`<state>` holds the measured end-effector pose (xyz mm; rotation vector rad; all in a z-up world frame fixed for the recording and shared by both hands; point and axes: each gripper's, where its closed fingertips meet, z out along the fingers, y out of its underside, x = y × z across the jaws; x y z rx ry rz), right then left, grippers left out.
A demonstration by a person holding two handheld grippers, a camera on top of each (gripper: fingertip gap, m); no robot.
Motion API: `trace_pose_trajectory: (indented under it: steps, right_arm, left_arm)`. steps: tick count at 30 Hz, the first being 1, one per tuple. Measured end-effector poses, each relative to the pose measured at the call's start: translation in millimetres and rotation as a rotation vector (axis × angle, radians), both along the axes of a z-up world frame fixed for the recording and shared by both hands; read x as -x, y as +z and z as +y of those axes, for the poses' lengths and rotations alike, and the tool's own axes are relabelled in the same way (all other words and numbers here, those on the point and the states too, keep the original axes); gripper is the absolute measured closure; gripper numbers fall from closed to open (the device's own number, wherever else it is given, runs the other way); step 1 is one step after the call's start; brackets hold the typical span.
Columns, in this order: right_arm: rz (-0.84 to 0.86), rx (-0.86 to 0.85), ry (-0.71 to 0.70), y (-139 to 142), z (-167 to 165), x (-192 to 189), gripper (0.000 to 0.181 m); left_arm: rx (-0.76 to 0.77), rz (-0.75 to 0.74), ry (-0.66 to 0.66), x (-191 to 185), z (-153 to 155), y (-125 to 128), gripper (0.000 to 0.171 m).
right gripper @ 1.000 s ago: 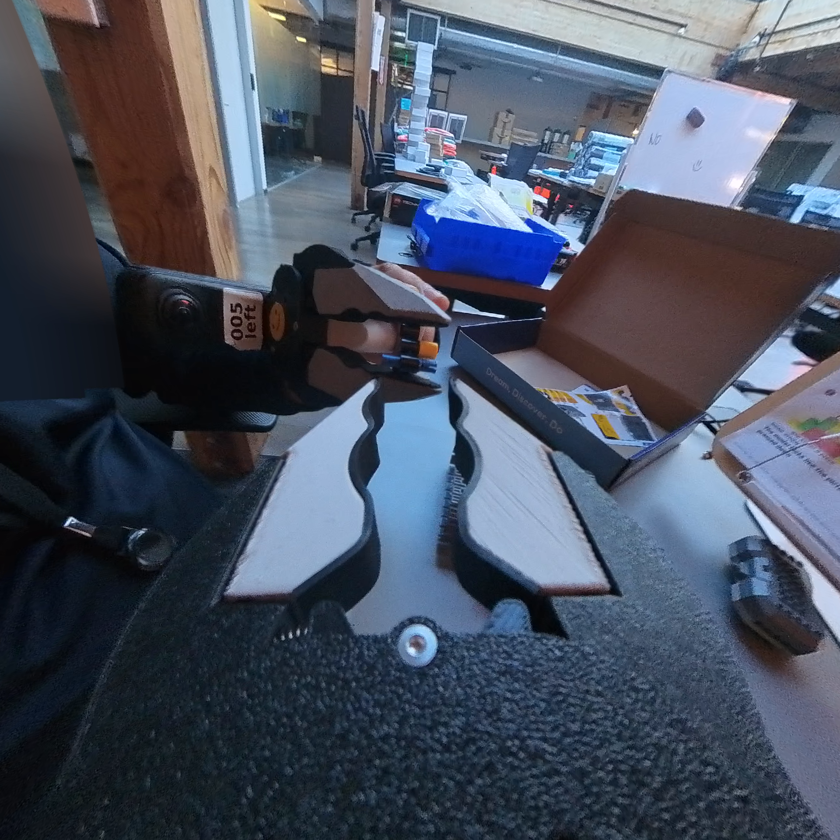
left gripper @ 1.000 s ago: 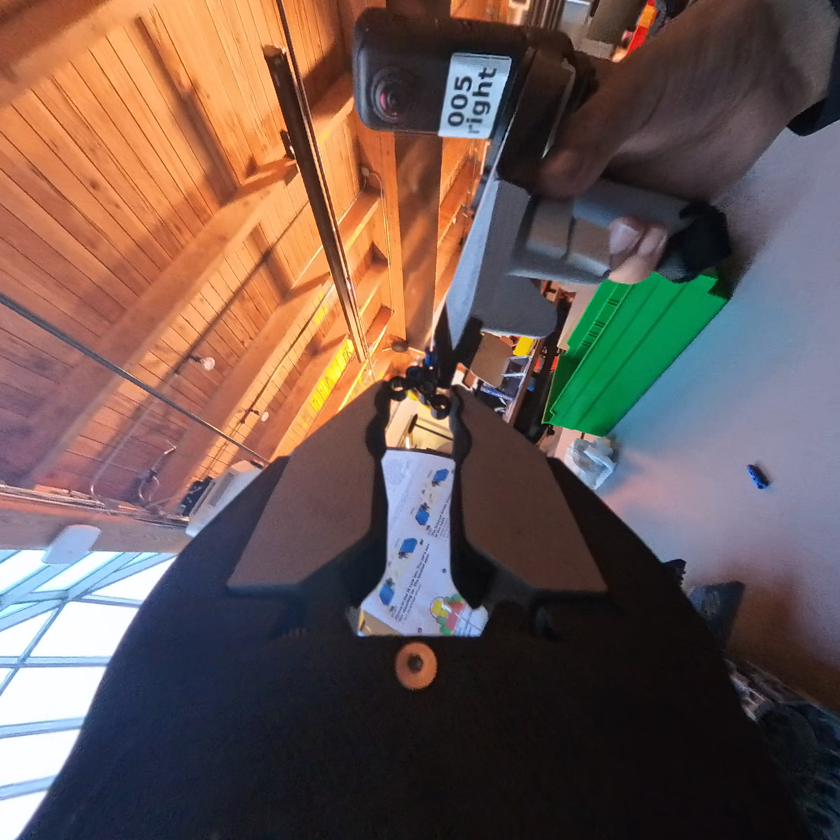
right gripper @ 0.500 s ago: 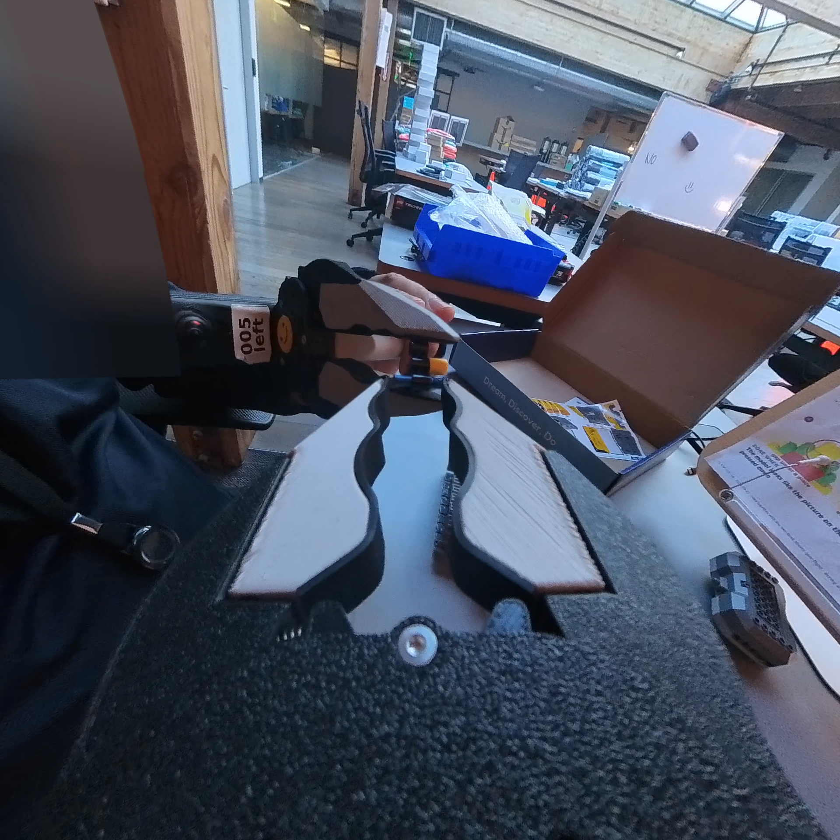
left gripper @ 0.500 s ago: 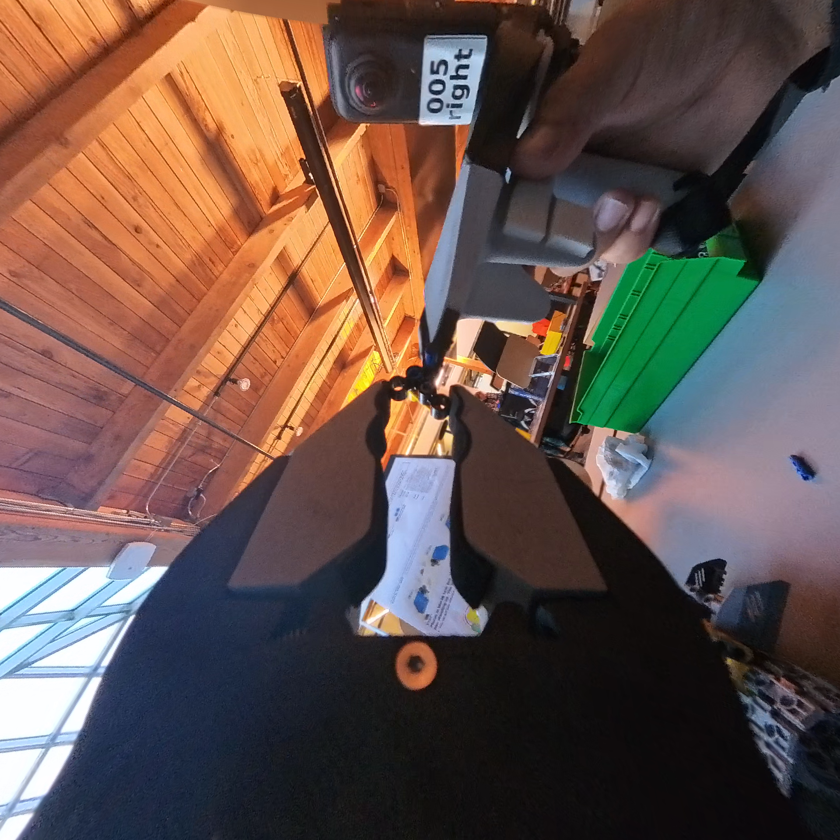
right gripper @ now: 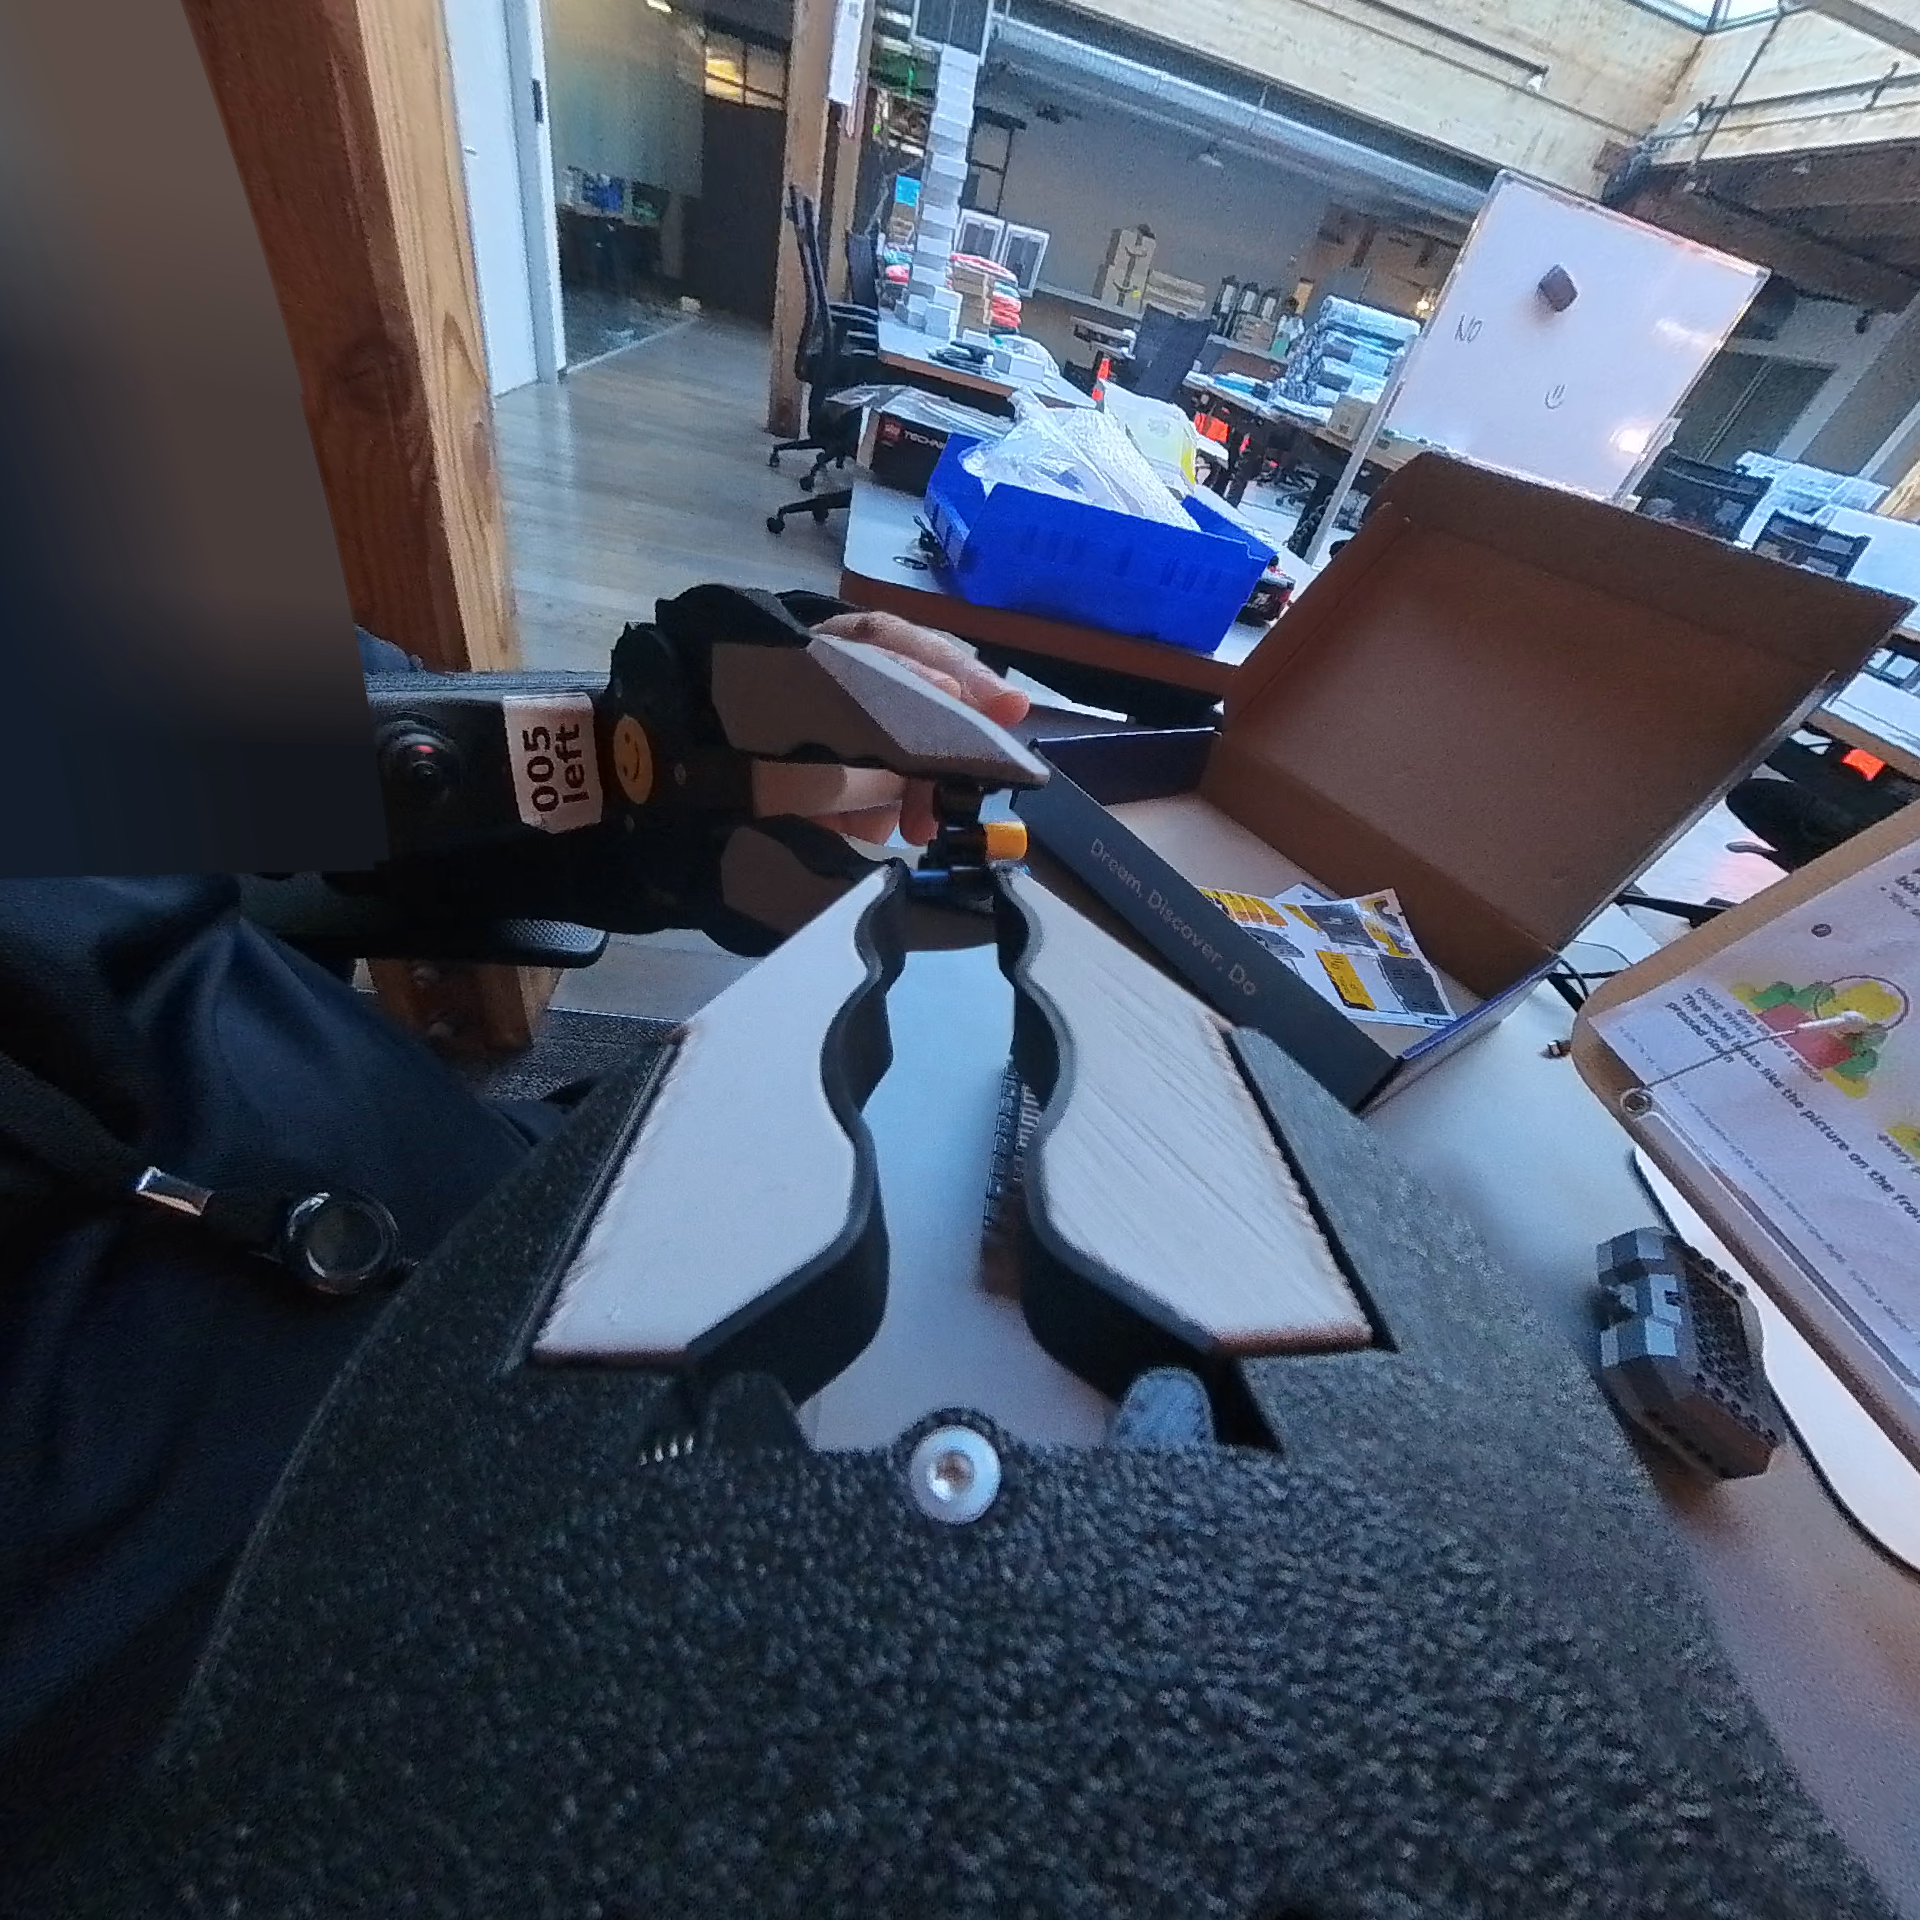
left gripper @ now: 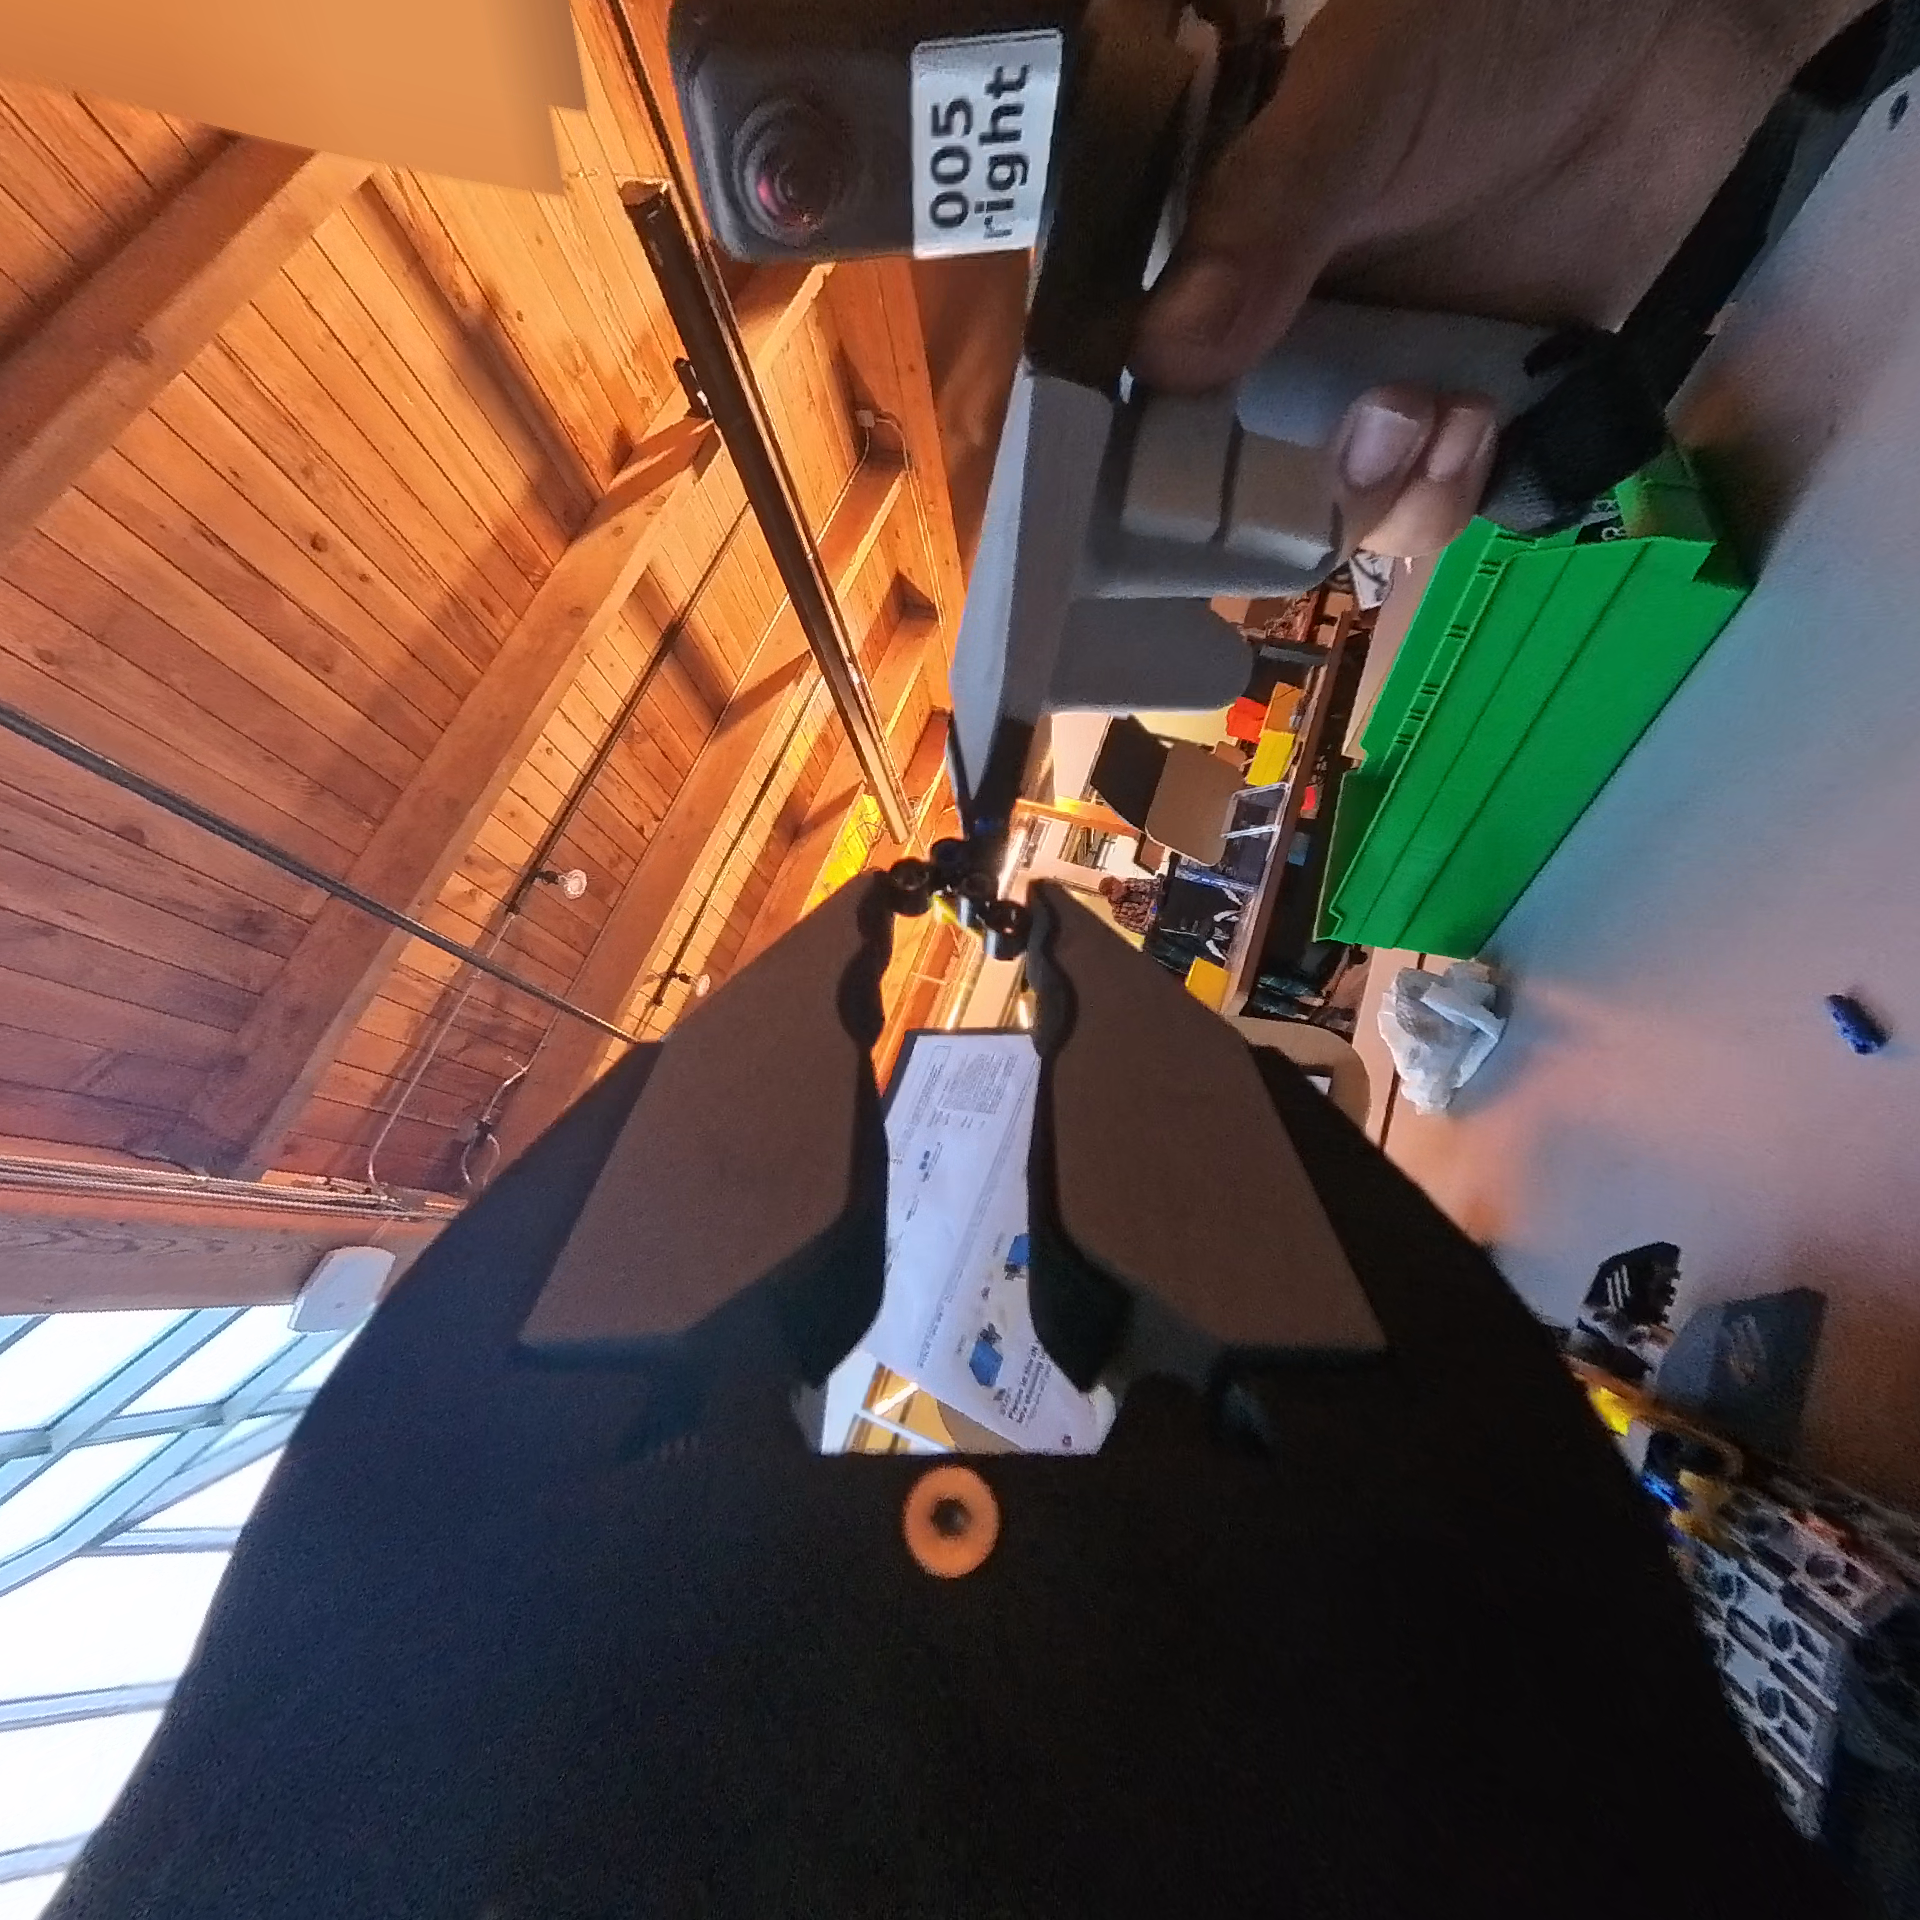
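Your left gripper (left gripper: 951,902) is turned on its side, so the table (left gripper: 1704,935) runs up the right edge of its view and the wooden ceiling (left gripper: 312,520) fills the left. Its fingertips pinch a small brick piece (left gripper: 951,896), black with round holes; the jaws stand narrow, closed on that piece. From your right wrist view, the same piece (right gripper: 966,847) shows a black body, an orange end pointing right toward the open cardboard box (right gripper: 1455,748) and a blue bit at the bottom. Its long axis I cannot tell for sure.

Your right gripper (right gripper: 945,883) meets the piece from the other side. Its tips stand a narrow gap apart, right at the blue bottom part; whether they actually grip it I cannot tell.

A dark grey brick block (right gripper: 1683,1371) lies on the table to the right, just beside a clipboard with a printed sheet (right gripper: 1787,1049). A green bin (left gripper: 1507,727) and a tiny blue part (left gripper: 1855,1037) sit farther off.
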<state>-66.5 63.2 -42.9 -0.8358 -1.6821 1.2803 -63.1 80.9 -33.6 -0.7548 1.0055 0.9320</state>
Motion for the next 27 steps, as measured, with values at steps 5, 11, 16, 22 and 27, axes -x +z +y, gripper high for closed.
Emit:
trace_pose_trajectory:
  steps: [5,11,16,22,27]
  right_arm:
    - [-0.011,-0.044,-0.035,-8,4,7,0.165]
    - [-0.026,-0.064,-0.026,-11,7,4,0.164]
    - [0.004,-0.237,-0.131,-10,26,-3,0.164]
    - [-0.108,-0.359,-0.122,-34,26,-8,0.163]
    - [-0.048,-0.380,-0.109,-29,23,-7,0.155]
  left_arm:
    - [0.002,0.032,0.010,-4,3,-6,0.151]
    - [0.177,-0.098,-0.070,-2,9,-12,0.151]
    - [0.554,-0.444,-0.247,4,18,-18,0.151]
    - [1.102,-0.787,-0.527,-6,10,-41,0.151]
    - [1.254,-1.066,-0.644,-1,18,-42,0.151]
